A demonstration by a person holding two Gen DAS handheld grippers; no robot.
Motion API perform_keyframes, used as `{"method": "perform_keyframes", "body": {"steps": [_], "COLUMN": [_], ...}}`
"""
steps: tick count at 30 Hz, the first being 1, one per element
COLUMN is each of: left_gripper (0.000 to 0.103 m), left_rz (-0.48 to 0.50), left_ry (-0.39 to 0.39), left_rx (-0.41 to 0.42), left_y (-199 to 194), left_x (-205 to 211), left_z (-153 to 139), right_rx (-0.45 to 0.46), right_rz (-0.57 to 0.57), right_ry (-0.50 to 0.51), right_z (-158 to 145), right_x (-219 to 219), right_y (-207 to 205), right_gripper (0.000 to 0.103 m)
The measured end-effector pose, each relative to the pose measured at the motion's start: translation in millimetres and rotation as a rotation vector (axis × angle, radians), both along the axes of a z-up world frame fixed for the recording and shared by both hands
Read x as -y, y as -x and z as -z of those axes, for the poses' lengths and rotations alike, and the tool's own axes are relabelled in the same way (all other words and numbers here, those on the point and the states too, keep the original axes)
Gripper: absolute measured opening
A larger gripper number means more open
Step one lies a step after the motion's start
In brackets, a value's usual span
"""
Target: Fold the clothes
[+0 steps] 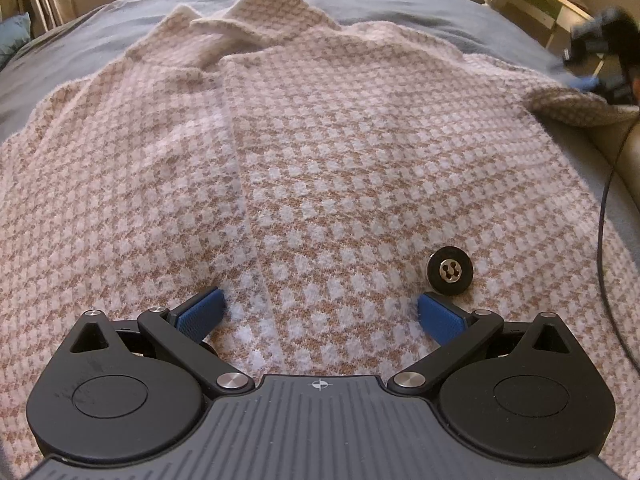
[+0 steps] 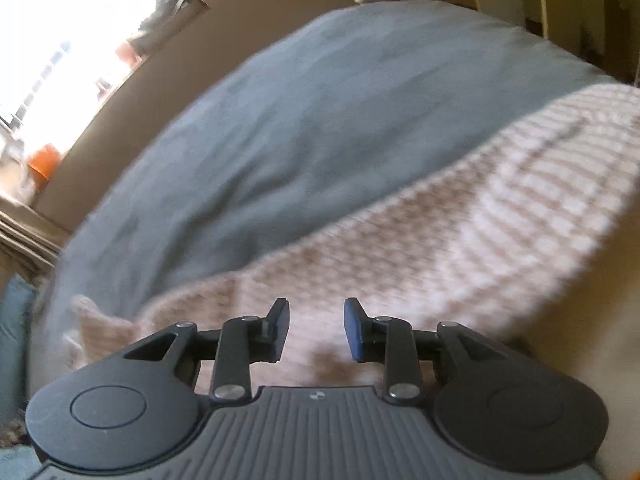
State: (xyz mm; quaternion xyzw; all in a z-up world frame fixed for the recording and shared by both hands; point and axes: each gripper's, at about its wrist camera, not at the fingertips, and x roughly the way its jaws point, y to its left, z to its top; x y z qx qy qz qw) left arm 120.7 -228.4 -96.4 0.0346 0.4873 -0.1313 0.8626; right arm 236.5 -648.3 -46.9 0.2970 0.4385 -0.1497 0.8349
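- A pink-and-tan houndstooth knitted jacket is lying spread flat on a grey-blue bed cover, its front panels overlapping along a vertical edge near the middle of the left wrist view.
- The cream-edged collar is lying at the far end of the garment, its lapels folded outward.
- A round black button with a silver 4-hole centre is sitting on the right front panel, just beside the right blue pad of the left gripper.
- The left gripper is hovering low over the lower front of the jacket; its jaws are standing wide apart, gripping nothing, with fabric showing between the 2 blue pads.
- The right gripper is pointing along the jacket's edge where it meets the bed cover; its jaws are parted to a moderate gap and are gripping nothing. This view is blurred.
- In the left wrist view the right gripper is appearing as a dark blurred shape at the far right, near a lifted corner of the jacket; whether it is touching that corner cannot be told.
- A thin black cable is running down the right side.
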Motion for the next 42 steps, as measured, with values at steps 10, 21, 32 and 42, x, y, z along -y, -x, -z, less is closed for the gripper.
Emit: {"method": "perform_keyframes", "body": {"steps": [10,21,32,42], "left_gripper": [0.103,0.103,0.103,0.103], "left_rz": [0.002,0.003,-0.005,-0.016], "left_ry": [-0.002,-0.008,-0.011,-0.012], "left_rx": [0.006,-0.003,-0.005,-0.007], "left_y": [-0.4,-4.4,-1.9,-2.1], "left_x": [0.7,1.6,1.4,3.6], "left_z": [-2.0,-4.3,-1.4,-0.8], "right_rx": [0.149,0.248,0.343,0.343], "right_rz": [0.163,0.447,0.510,0.521], "right_ry": [0.023,-0.094,-0.210,-0.228], "right_z": [-21.6,-19.4,3.6,5.4], "right_x": [9.5,64.7,89.5,92.0], "right_y": [64.1,124.0,149.8,152.8], "right_gripper": [0.042,0.043,0.043,0.043]}}
